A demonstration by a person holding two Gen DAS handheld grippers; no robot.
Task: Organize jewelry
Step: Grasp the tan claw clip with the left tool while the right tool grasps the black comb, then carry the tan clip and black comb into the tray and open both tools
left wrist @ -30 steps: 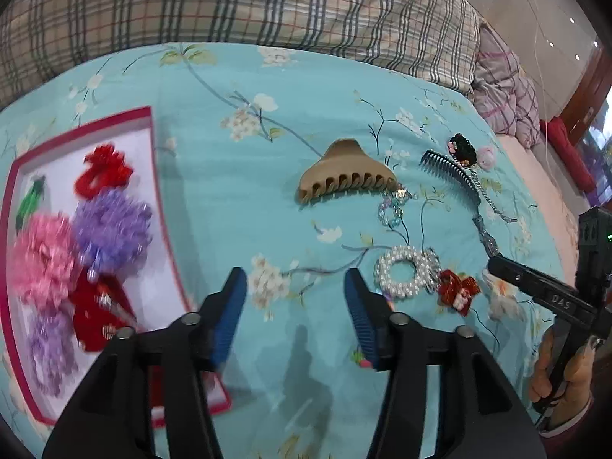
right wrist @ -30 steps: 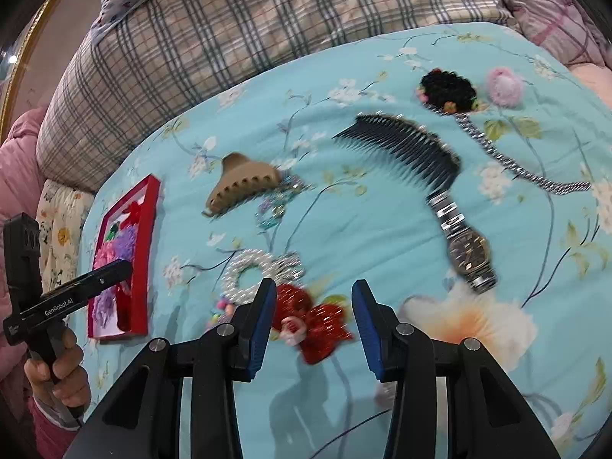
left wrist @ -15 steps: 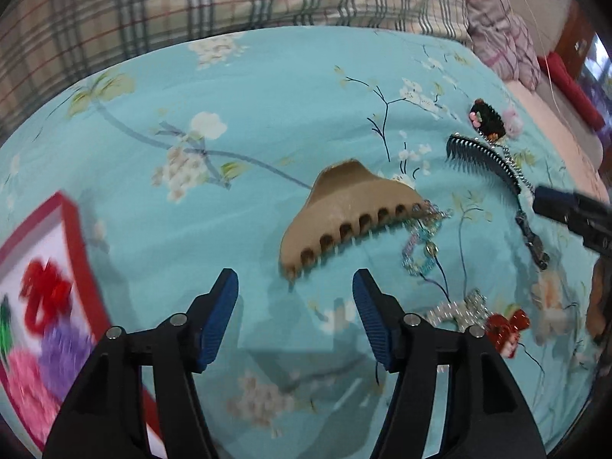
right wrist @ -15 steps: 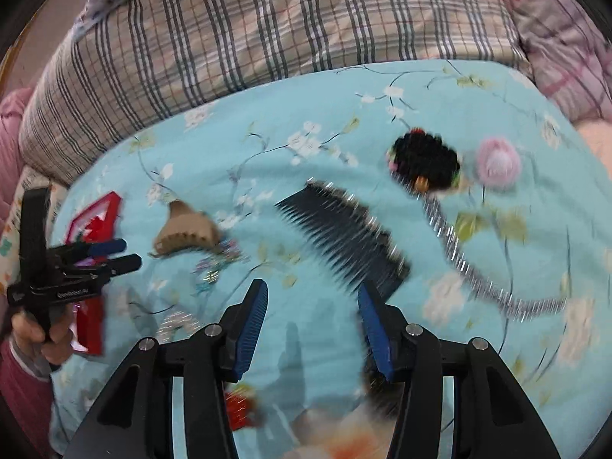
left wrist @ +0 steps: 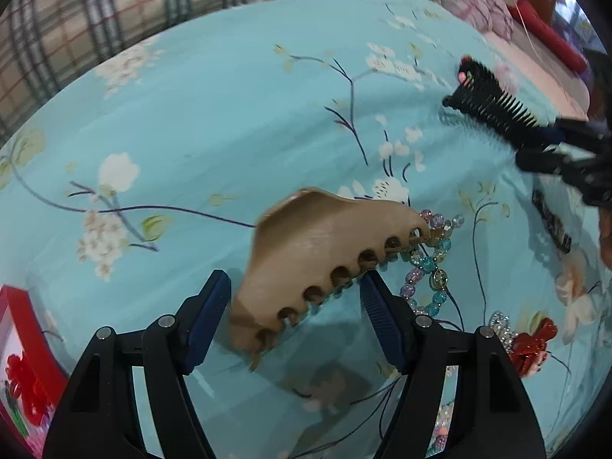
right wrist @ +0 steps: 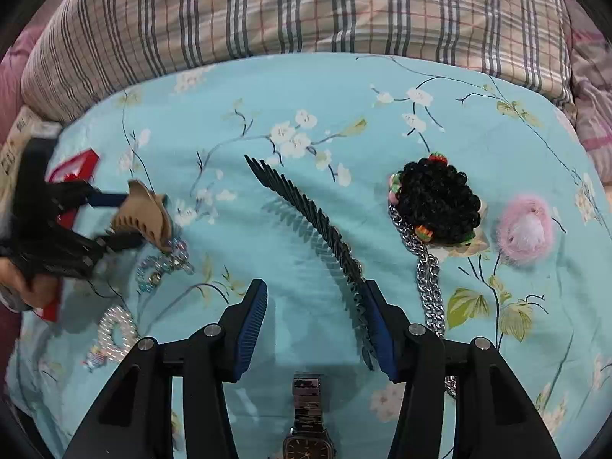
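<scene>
1. A red-rimmed tray [left wrist: 23, 317] lay at the left edge of the bedspread [left wrist: 214, 122]; only its corner showed, with a red flower piece [left wrist: 23, 378] inside. The rest of its contents were out of frame.
2. The left gripper [left wrist: 296, 315] stood with fingers spread, the tan claw clip [left wrist: 321, 256] between them; whether the pads touched it could not be told.
3. A bead bracelet [left wrist: 428, 264] lay touching the clip's right end; a pearl ring [right wrist: 114, 329] and a red bow [left wrist: 531, 344] lay nearer the front edge.
4. The right gripper [right wrist: 315, 325] was spread too, its right finger against the lower end of the black comb [right wrist: 310, 218], gripping nothing.
5. A watch [right wrist: 308, 424] lay just below that gripper; a chain [right wrist: 428, 279], a black scrunchie [right wrist: 436, 202] and a pink puff [right wrist: 526, 229] lay toward the right edge.
6. Half a second before, the left gripper had been short of the clip; now the clip sat between its fingers. The right gripper had closed in on the comb.
</scene>
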